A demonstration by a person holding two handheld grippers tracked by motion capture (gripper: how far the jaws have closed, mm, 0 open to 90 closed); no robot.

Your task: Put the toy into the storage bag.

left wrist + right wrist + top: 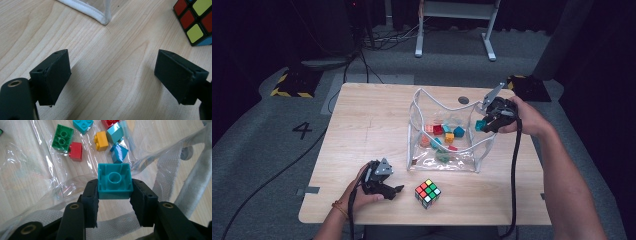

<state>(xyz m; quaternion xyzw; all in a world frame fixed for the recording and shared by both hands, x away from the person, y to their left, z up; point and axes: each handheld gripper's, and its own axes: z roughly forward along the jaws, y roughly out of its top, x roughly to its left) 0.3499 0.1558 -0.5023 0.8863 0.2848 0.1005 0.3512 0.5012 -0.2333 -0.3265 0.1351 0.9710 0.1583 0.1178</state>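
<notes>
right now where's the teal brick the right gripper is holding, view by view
High view: the teal brick sits right of centre, at the right gripper, over the clear bag's right rim.
Left gripper view: it is not in this picture.
Right gripper view: it is at the centre, hollow underside toward the camera, pinched between the two black fingers.
Shared landmark: the clear bag with white trim, whose corner marks the top of the left gripper view and whose plastic spreads behind the brick.

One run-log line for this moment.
right gripper: shut on teal brick, above clear bag | left gripper: open, near cube
</notes>
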